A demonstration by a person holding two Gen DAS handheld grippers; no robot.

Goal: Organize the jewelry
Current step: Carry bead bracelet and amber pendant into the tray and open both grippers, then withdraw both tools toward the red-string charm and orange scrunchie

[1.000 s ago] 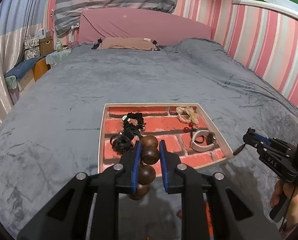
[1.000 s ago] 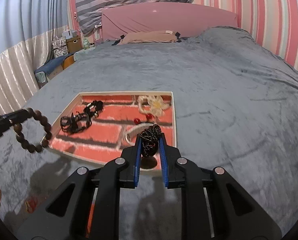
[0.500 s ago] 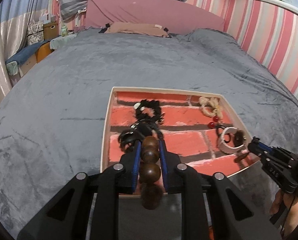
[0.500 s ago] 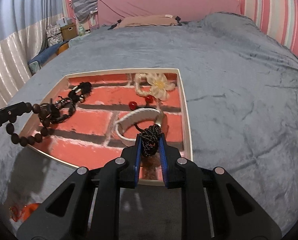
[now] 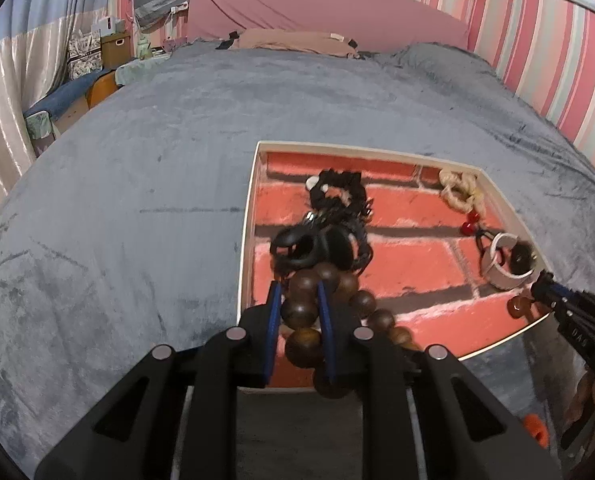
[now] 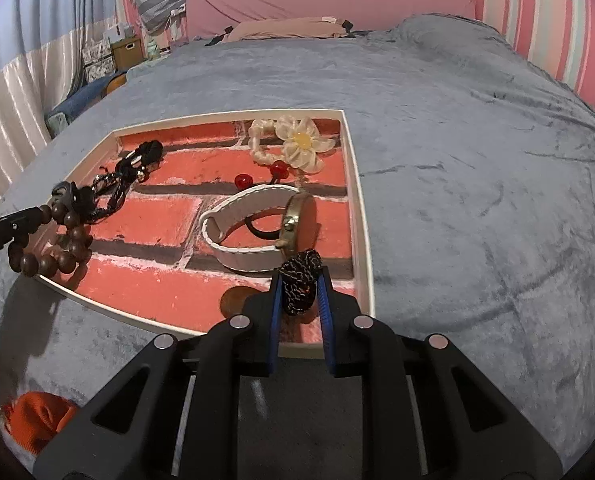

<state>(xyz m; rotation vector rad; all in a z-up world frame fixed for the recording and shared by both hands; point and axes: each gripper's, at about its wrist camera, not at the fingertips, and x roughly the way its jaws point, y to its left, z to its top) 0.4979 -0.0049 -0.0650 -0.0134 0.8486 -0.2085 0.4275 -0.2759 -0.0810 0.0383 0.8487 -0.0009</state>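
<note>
A white-rimmed tray (image 5: 247, 216) with a red brick-print floor lies on the grey bed; it also shows in the right wrist view (image 6: 362, 204). My left gripper (image 5: 297, 292) is shut on a brown wooden bead bracelet (image 5: 303, 312), low over the tray's near left part; the bracelet also shows in the right wrist view (image 6: 63, 254). My right gripper (image 6: 299, 280) is shut on a black speckled cord (image 6: 299, 276) with a brown pendant (image 6: 237, 300) hanging over the tray's near right corner. In the tray lie black hair ties (image 5: 325, 236), a white-strap watch (image 6: 253, 232), a cream flower tie (image 6: 297, 142) and red beads (image 6: 259, 174).
Grey blanket (image 5: 137, 184) surrounds the tray. An orange item (image 6: 37, 420) lies on the bed near the front left of the right wrist view. A pink headboard (image 5: 321, 12) and pillow are at the far end, with boxes and furniture beyond the bed's left side.
Both grippers have moved forward and down over the tray with their loads. The bead bracelet now hangs over the tray's left part, the cord's pendant over its near right corner.
</note>
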